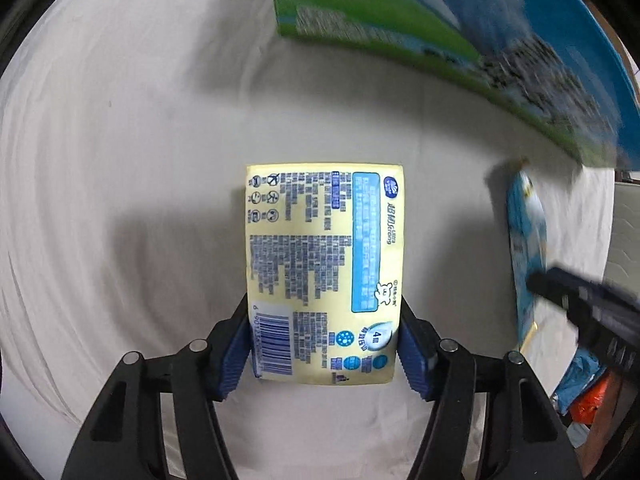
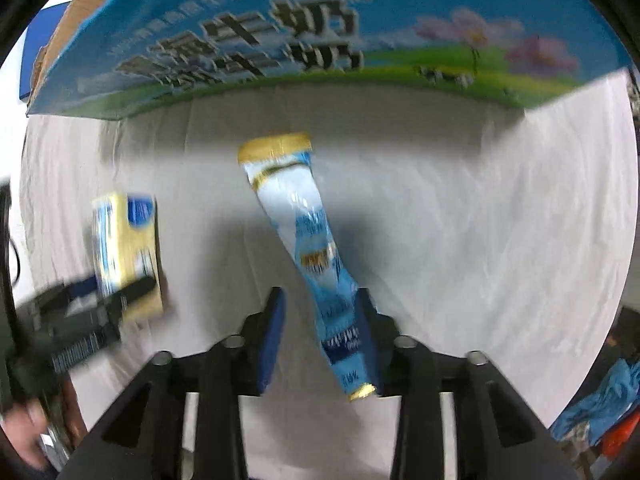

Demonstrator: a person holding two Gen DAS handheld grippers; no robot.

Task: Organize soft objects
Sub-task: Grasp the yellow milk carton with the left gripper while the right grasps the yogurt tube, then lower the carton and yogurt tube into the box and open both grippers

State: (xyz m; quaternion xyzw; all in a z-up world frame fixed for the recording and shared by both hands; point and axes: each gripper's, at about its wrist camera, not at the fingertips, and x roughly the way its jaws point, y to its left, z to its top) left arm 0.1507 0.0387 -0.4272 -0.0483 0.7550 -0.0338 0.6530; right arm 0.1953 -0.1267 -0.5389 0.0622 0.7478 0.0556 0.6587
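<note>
My left gripper (image 1: 325,344) is shut on a yellow tissue pack (image 1: 325,272) with blue print and holds it above the white cloth (image 1: 120,160). The pack also shows in the right wrist view (image 2: 126,252), at the left, with the left gripper's fingers (image 2: 88,320) on it. A blue and white snack bag (image 2: 316,256) with gold ends hangs between my right gripper's (image 2: 320,320) pads, against the right pad, with a gap to the left pad. The bag shows at the right of the left wrist view (image 1: 526,248).
A large blue and green milk carton box (image 2: 320,32) stands at the far side of the cloth, also in the left wrist view (image 1: 460,32). Blue and orange items (image 2: 604,408) lie at the cloth's right edge.
</note>
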